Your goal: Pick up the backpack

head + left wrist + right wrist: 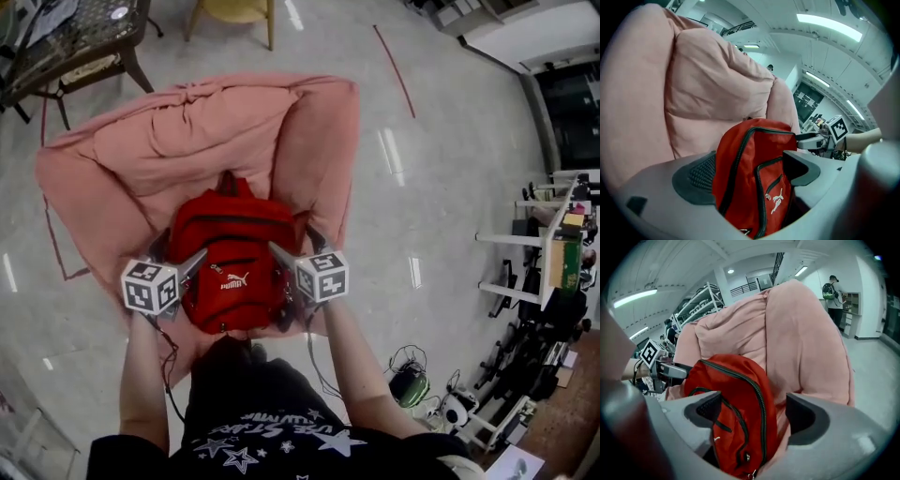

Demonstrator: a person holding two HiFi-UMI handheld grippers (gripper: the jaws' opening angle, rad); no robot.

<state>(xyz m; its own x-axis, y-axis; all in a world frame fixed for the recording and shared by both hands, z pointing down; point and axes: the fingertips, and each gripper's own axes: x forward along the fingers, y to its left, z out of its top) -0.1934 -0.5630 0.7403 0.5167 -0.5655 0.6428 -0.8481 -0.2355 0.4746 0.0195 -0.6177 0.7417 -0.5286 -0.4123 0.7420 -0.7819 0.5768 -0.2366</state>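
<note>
Bright, even light from ceiling strips [829, 26], glare on floor [389, 155], fisheye-warped edges.

Your head camera looks steeply down past your chest, with the backpack [234, 272] dead centre and close and the pink armchair [187, 141] filling 9 to 2 o'clock. The left gripper [192, 267] camera sits low and very near, facing along its jaws at the backpack's front, with the right gripper [281, 265] at its 3 o'clock. The right gripper camera mirrors that, with the left gripper at its 9 o'clock. All three views share the backpack and pink armchair.
</note>
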